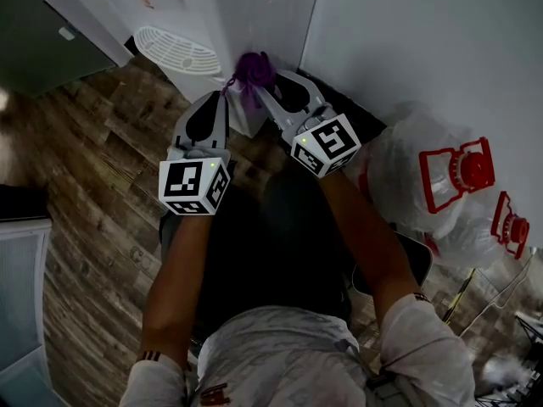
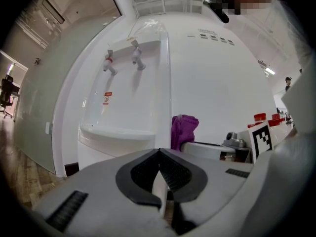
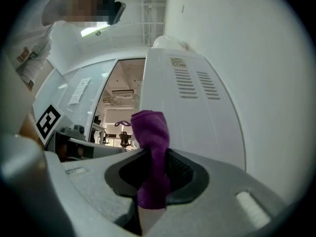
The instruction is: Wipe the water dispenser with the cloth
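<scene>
- Two hand-held grippers are meeting at the upper centre of the head view. The left hand-held gripper [image 1: 226, 93] is pointing in just beside the right hand-held gripper [image 1: 261, 87], at a corner edge of the white water dispenser [image 1: 254, 11].
- The right hand-held gripper is pinching the purple cloth [image 3: 150, 132]. A bunch is standing up above the jaw tips and a strip is hanging down between the pads, in the middle of the right gripper view.
- The left hand-held gripper is carrying nothing, and its jaws are lying together with the tips touching, low in the centre of its own view.
- The cloth is sitting just right of centre in the left gripper view, against the dispenser's edge and well below the taps [image 2: 137, 58]. Whether it is actually pressing on the surface cannot be told.
- Judging by this, the step in hand is bringing the cloth onto the dispenser's lower corner, with the vented side panel [image 3: 190, 83] facing the right gripper.
- The next move is likely calling for pushing the bunch flat against the panel and sweeping along it. The pinch needs to be firm, since only a narrow strip is being gripped.
- Bagged bottles [image 1: 407, 176] are standing near at the right of the head view, so a wide swing that way is risking a knock.
</scene>
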Tool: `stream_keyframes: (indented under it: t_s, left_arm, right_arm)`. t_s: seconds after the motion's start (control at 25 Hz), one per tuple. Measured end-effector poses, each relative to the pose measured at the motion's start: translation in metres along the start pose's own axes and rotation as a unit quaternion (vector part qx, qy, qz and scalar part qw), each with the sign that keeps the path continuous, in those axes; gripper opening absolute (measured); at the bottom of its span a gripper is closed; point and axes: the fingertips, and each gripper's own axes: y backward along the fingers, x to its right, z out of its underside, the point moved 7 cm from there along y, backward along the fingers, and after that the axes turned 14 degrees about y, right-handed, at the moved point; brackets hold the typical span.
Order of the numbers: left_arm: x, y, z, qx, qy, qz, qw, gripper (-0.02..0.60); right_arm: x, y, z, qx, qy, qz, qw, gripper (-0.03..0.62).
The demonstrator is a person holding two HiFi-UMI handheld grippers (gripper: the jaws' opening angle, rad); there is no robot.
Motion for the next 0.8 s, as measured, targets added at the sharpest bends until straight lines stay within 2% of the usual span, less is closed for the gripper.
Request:
stream_keyframes:
  t_s: [0.44,0.64,0.8]
  left_arm:
    - [0.0,0.009,0.008,-0.006,-0.002,-0.009,0.9999,-0.002]
    - [-0.004,0.01,0.011,-0.01,-0.002,-0.009,0.9999,-0.002]
    - [-0.008,0.009,0.014,-0.015,-0.005,0.0,0.9999,-0.002]
  right_arm:
    - [0.072,-0.005,0.043,-0.043,-0.015,0.072,0.996,0.094]
    - [0.111,-0.009,0.06,-0.057,-0.035,0.12,0.991,0.095]
    - [0.133,-0.011,0.076,-0.085,-0.028,0.147,0.985,0.094]
